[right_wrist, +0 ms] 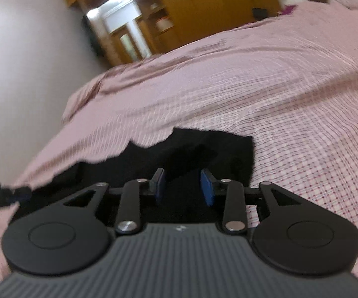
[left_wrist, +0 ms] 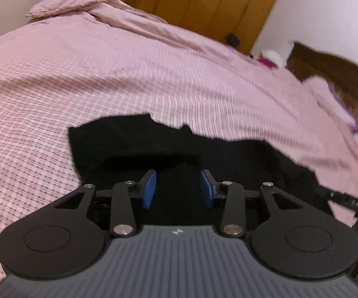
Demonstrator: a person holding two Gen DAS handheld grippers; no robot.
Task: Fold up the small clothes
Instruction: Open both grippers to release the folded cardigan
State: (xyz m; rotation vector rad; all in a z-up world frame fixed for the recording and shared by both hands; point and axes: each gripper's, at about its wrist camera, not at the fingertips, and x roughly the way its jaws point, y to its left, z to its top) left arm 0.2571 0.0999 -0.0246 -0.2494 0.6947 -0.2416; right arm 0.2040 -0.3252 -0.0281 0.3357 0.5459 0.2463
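Your left gripper (left_wrist: 178, 188) has its jaws parted, blue rubbery pads (left_wrist: 149, 190) facing each other with a clear gap, nothing pinched between them; only the black soft knit garment (left_wrist: 134, 144) shows beneath and beyond the gap. Your right gripper (right_wrist: 182, 186) is the same: jaws apart, blue pads (right_wrist: 207, 190) not pressing on anything, the same black cloth (right_wrist: 218, 149) lying under and ahead of them. Both grippers have matte black linkage arms with silver rivets and a ribbed grey body. The garment lies flat on the bed, a dark matte piece with a ragged, stepped far edge and a squared corner at the left in the left wrist view and at the right in the right wrist view; a darker fold or shadow band runs across it just ahead of the pads. The bed is covered by a pink woven sheet (left_wrist: 104, 79) with a fine check of red and white lines, lightly wrinkled, bunched into a ridge at its far end. Behind it stands a smooth orange-brown wooden wardrobe (left_wrist: 216, 2), and a dark wooden headboard (left_wrist: 333, 67) curves at the right of the left wrist view. Both views are motion-blurred.
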